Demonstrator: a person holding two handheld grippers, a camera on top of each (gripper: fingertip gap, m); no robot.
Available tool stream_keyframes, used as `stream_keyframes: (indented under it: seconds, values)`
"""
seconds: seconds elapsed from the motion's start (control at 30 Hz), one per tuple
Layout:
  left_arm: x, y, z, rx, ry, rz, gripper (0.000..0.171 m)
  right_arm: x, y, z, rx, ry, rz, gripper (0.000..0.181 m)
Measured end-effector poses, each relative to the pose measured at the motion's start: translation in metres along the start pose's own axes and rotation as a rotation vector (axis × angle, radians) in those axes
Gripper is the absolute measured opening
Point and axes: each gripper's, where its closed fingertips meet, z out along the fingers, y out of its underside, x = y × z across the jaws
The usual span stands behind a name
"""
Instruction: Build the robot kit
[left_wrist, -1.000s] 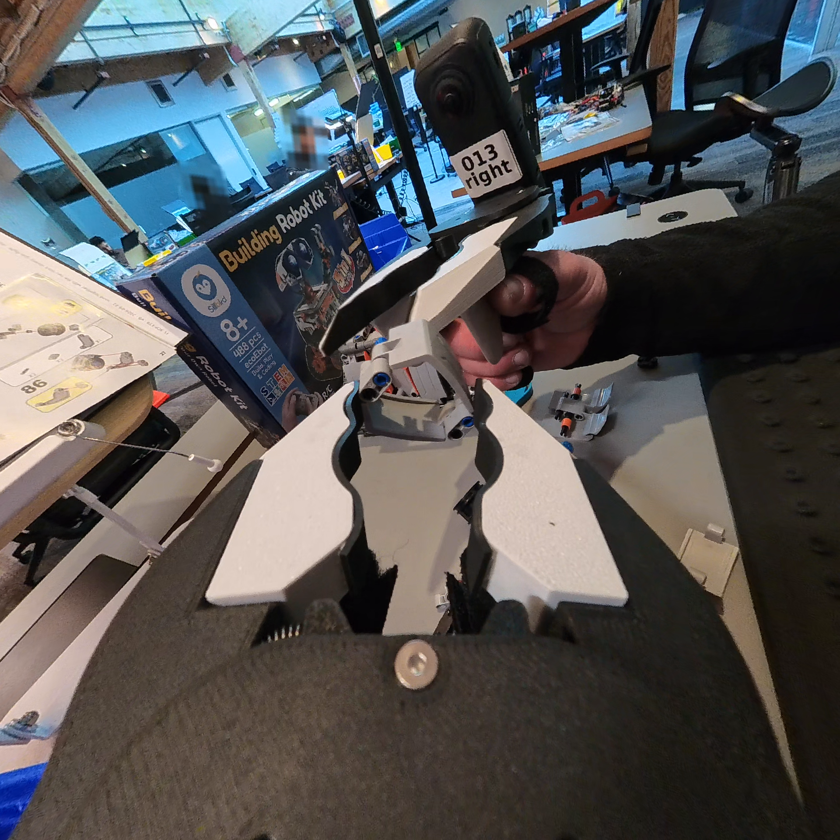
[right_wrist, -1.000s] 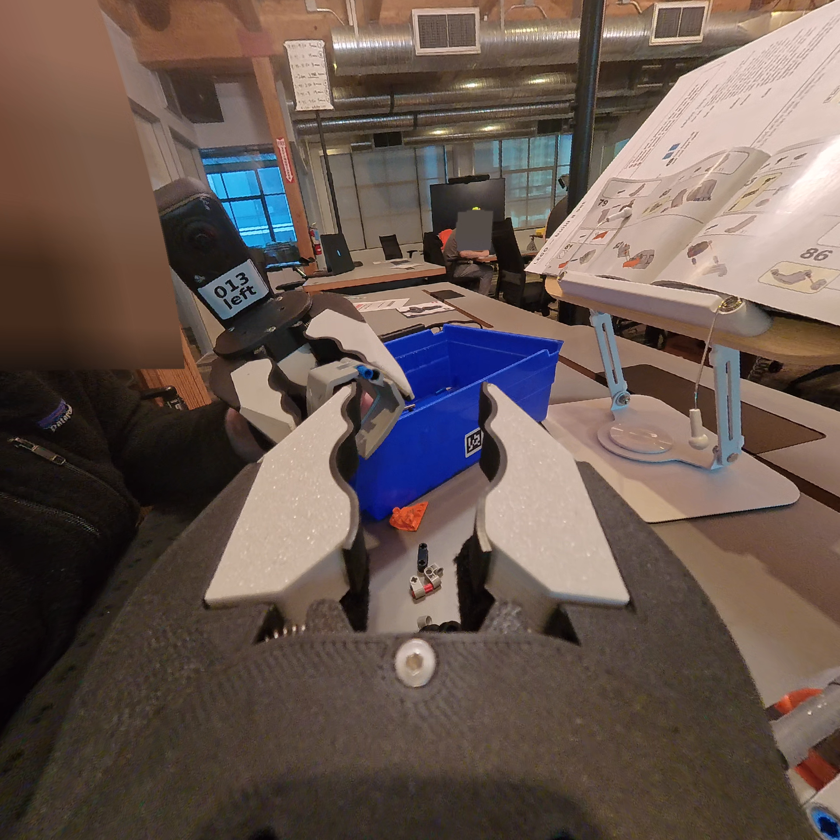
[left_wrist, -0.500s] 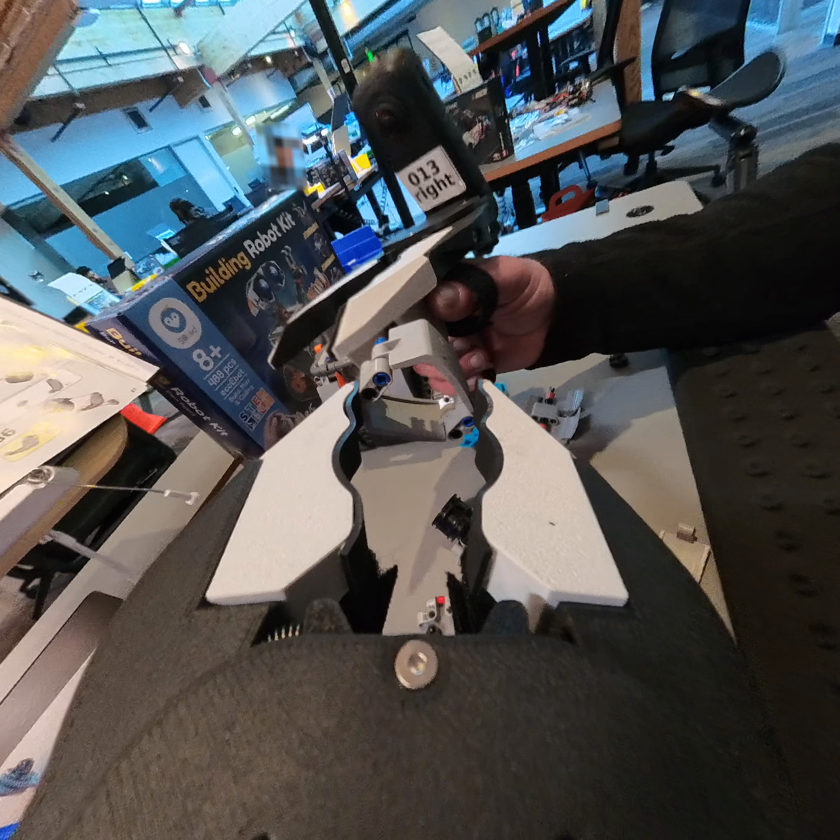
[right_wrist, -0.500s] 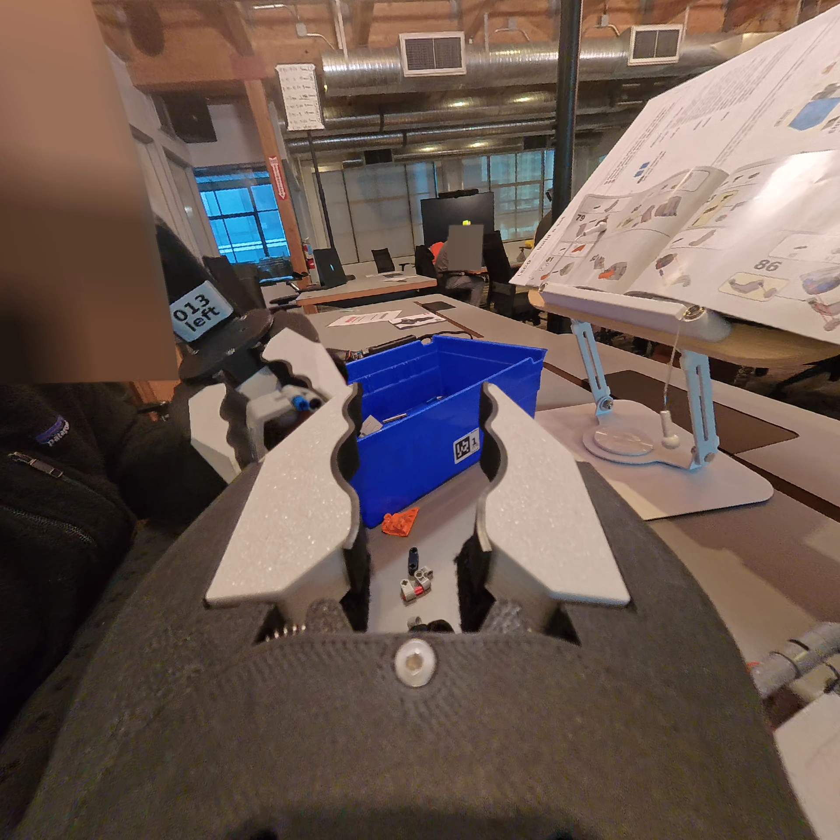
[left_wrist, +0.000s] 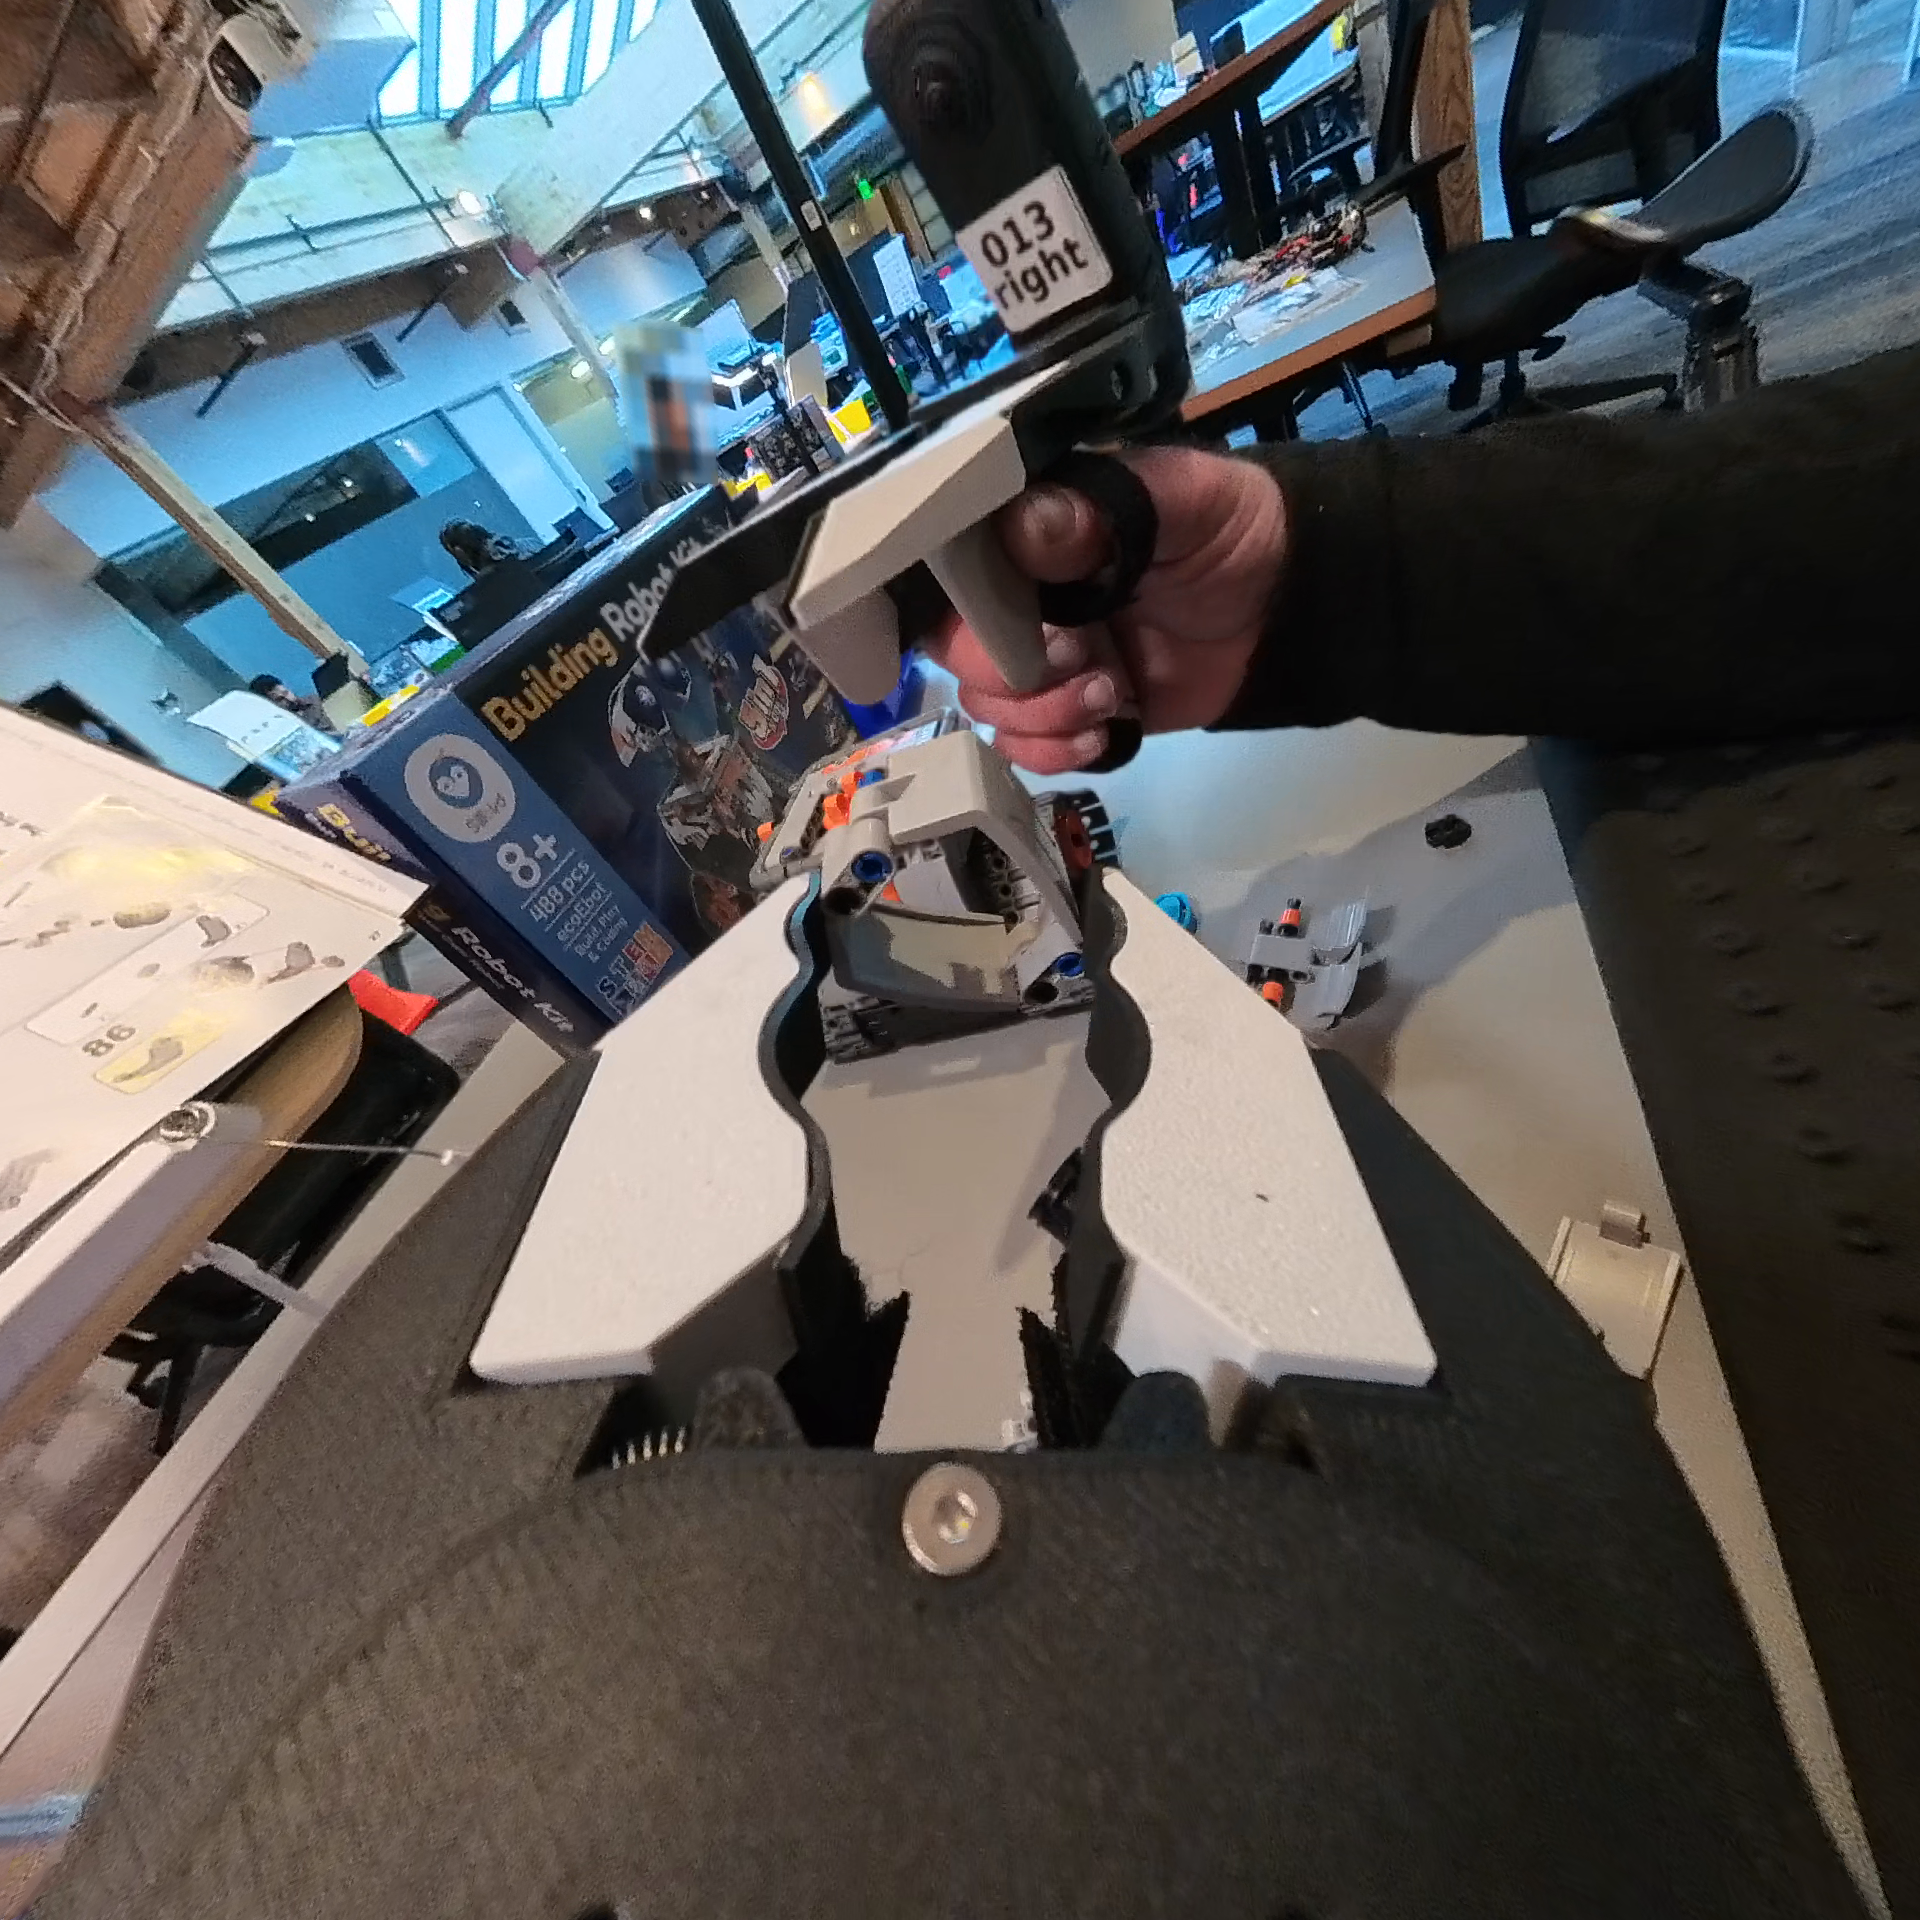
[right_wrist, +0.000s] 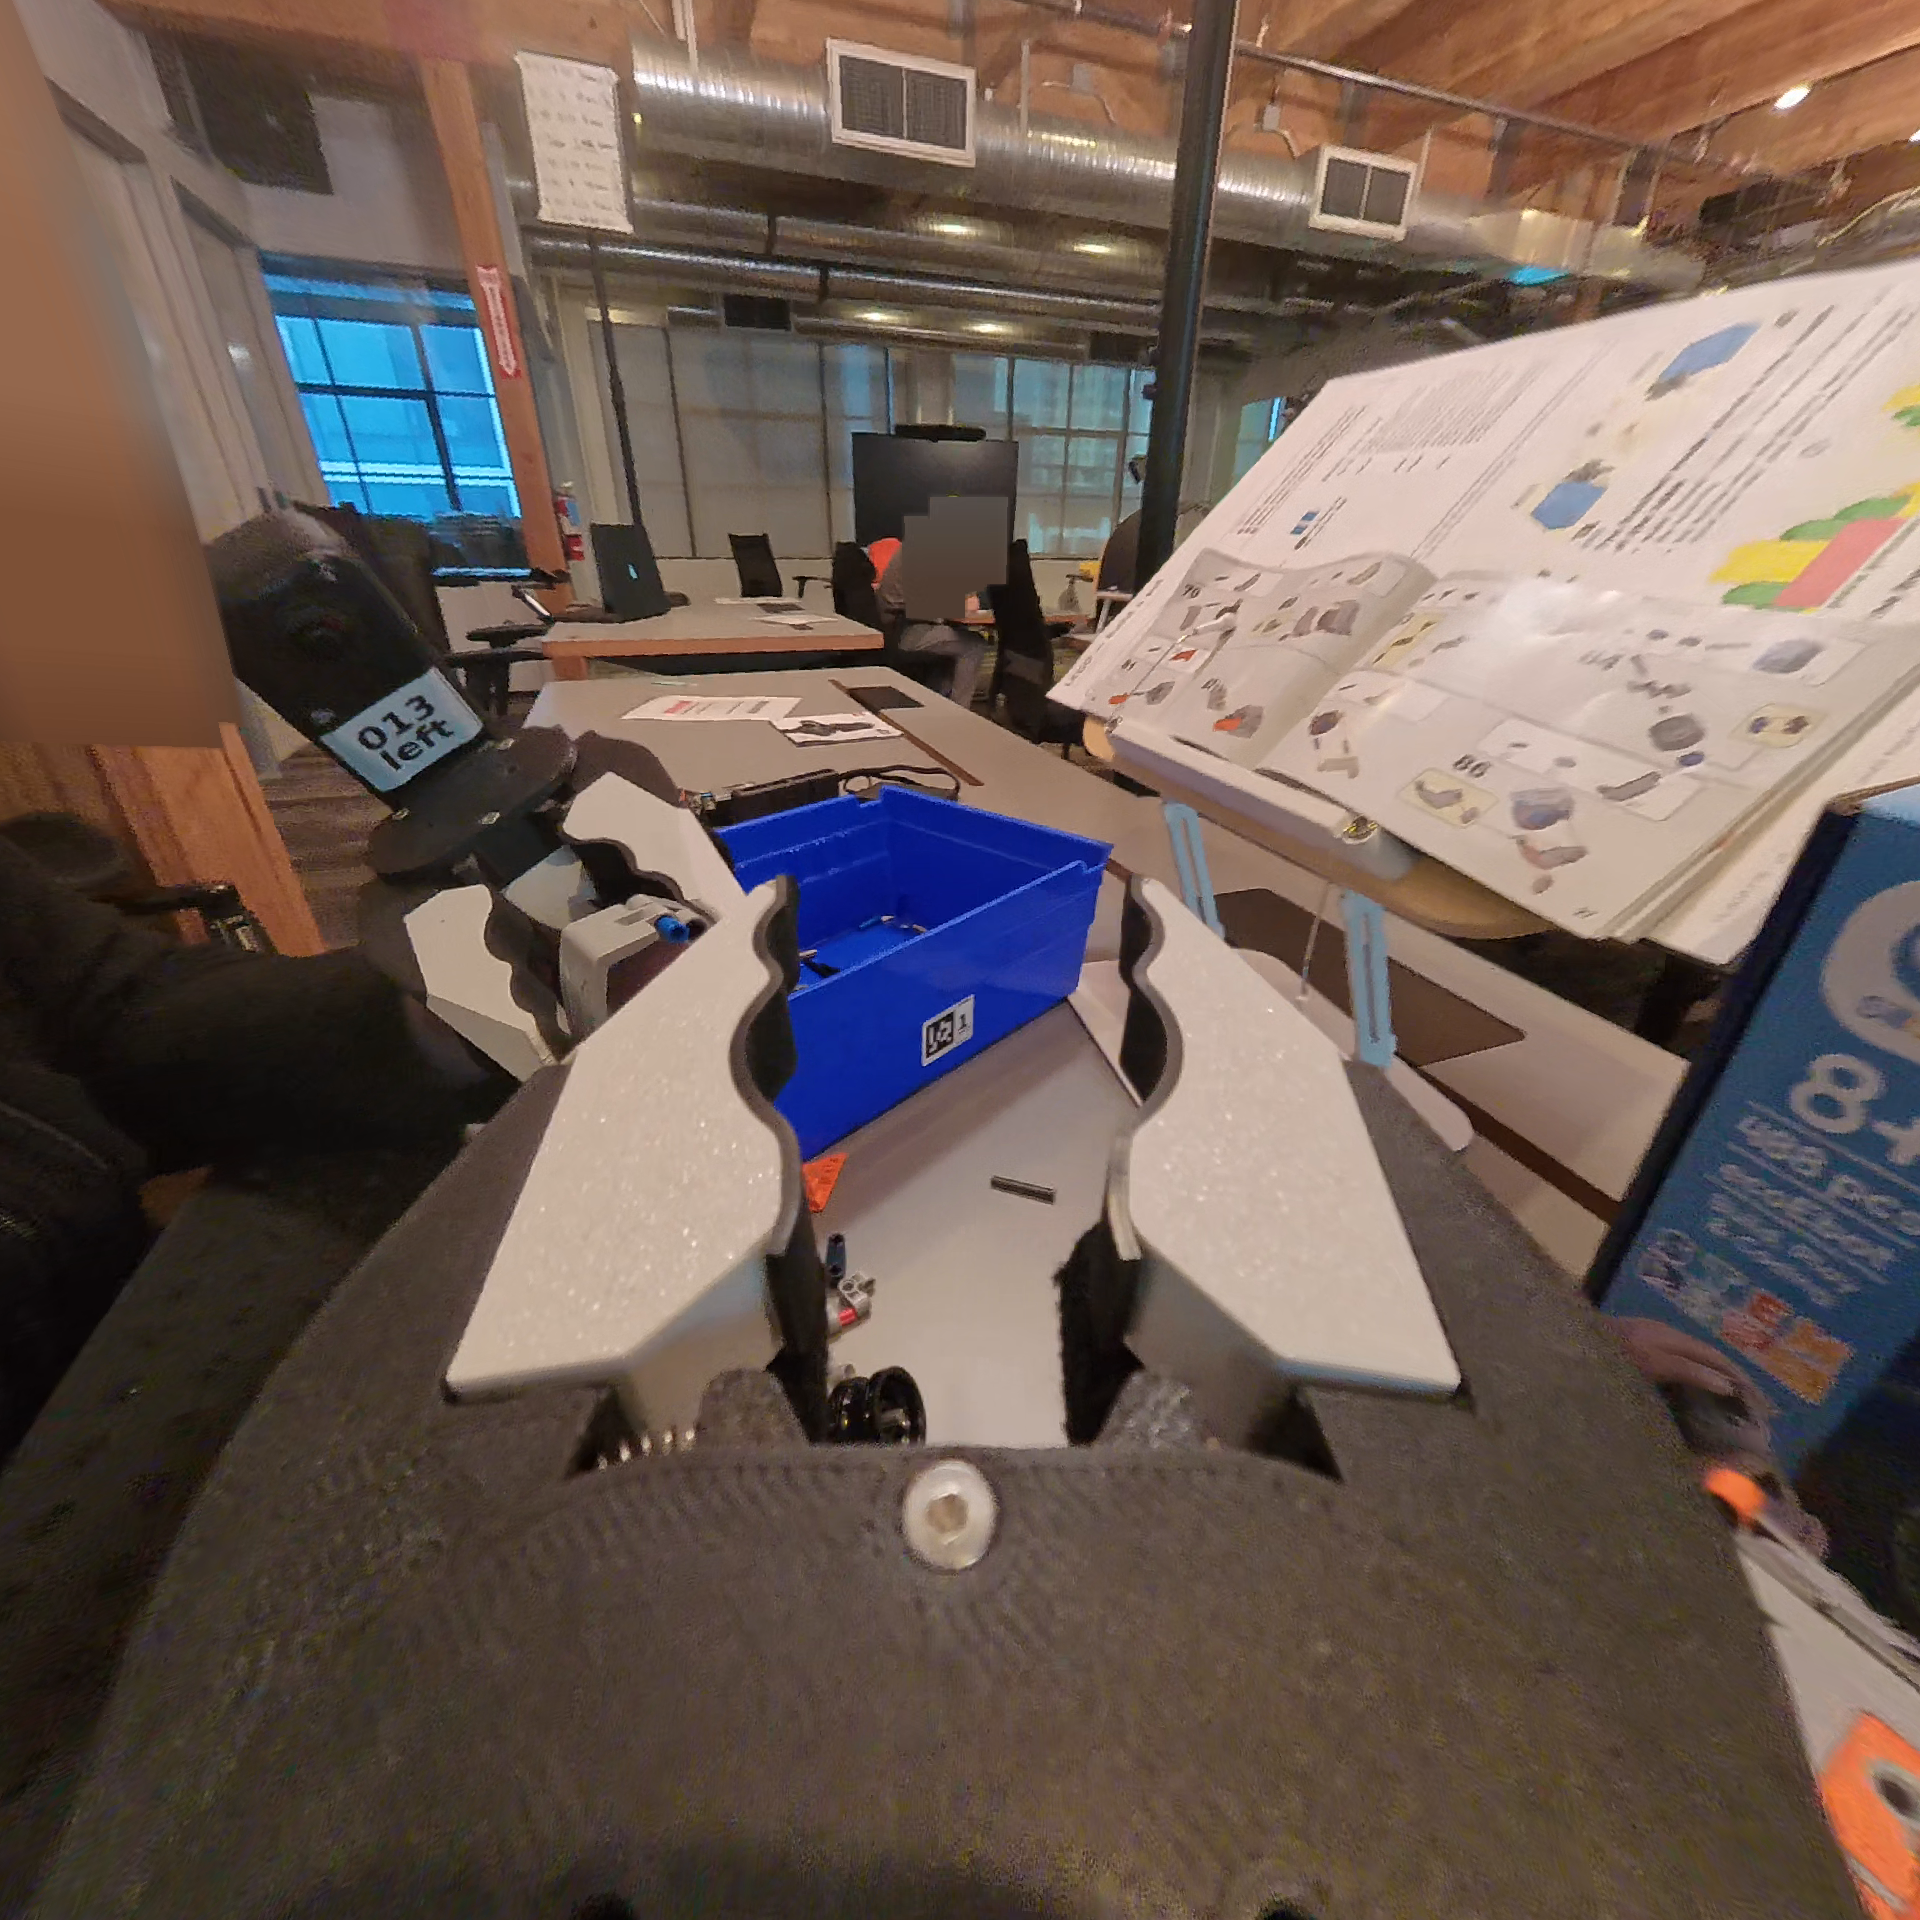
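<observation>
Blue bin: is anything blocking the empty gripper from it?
Nothing visible does. The blue bin sits straight ahead of the open right gripper; only tiny pieces lie on the table before it. The left gripper is off to one side.

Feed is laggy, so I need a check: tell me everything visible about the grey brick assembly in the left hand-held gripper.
The grey brick assembly is a plastic block of grey beams with blue pins, orange pieces behind and a black underside. It sits clamped between the left hand-held gripper fingertips, tilted. The right hand-held gripper hovers above, not touching.
</observation>
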Motion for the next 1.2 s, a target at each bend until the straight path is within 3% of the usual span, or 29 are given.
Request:
stream_keyframes:
  seconds: [0.27,0.4,0.53,0.67,0.73,0.77,0.8,0.9,1.07,1.2]
  values:
    - [0.02,-0.021,0.001,-0.008,0.005,0.052,0.046,-0.025,-0.044,-0.042,0.096,0.058,-0.074,0.076]
    - [0.041,-0.027,0.001,-0.026,0.034,0.072,0.046,-0.041,-0.032,-0.055,0.049,0.079,-0.089,0.083]
    - [0.062,-0.014,0.001,-0.066,0.055,0.08,0.046,-0.052,-0.018,-0.067,-0.012,0.113,-0.116,0.082]
    - [0.066,-0.004,-0.002,-0.079,0.05,0.032,0.046,-0.066,-0.007,-0.079,-0.063,0.11,-0.14,0.063]
    - [0.069,0.0,-0.005,-0.074,0.053,0.009,0.046,-0.076,-0.003,-0.084,-0.08,0.09,-0.179,0.032]
    - [0.07,0.004,-0.005,-0.081,0.054,-0.003,0.046,-0.082,0.0,-0.086,-0.092,0.073,-0.204,0.005]
    - [0.071,0.008,-0.005,-0.089,0.054,-0.011,0.046,-0.087,0.002,-0.088,-0.102,0.065,-0.226,0.0]
    - [0.073,0.014,-0.001,-0.106,0.056,0.0,0.046,-0.088,0.007,-0.089,-0.125,0.107,-0.258,0.0]
    - [0.08,0.002,0.016,-0.057,0.095,-0.023,0.046,-0.084,0.01,-0.088,-0.091,0.123,-0.224,0.001]
    - [0.079,0.003,0.034,-0.045,0.128,-0.103,0.046,-0.076,0.011,-0.088,-0.032,0.129,-0.164,0.004]
